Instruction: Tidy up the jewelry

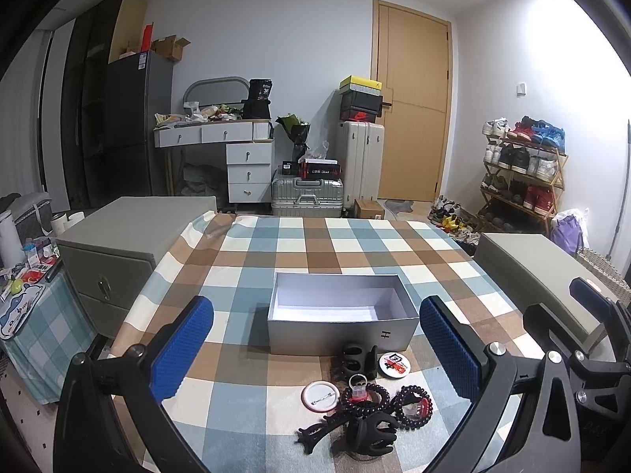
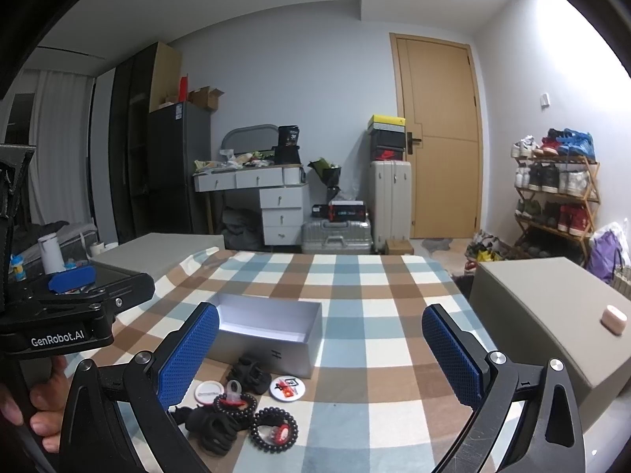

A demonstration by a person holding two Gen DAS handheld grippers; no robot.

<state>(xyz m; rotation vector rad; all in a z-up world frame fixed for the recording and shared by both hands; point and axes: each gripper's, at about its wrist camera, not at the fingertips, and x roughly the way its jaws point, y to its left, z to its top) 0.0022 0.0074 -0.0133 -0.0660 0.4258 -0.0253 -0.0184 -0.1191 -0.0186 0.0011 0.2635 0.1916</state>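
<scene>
"genrobot.ai" stands in white on the left gripper (image 2: 59,341) body. the grey box (image 2: 272,349) front bears a small "h" mark — other labels stay unreadable.

Open, empty grey cardboard box (image 1: 342,325) in the middle of the checked-cloth bench (image 1: 394,252). Small black clips and bead rings (image 1: 364,410) piled just before it. Bare cloth behind and right.

I saw the open box (image 1: 342,317) on the table (image 1: 315,244), with clips (image 1: 370,435), bracelets (image 1: 364,396) and badges (image 1: 317,396) just nearer.

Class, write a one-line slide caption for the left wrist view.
Open left gripper hovers over hair clips, bead bracelets and badges before an empty silver box.
</scene>
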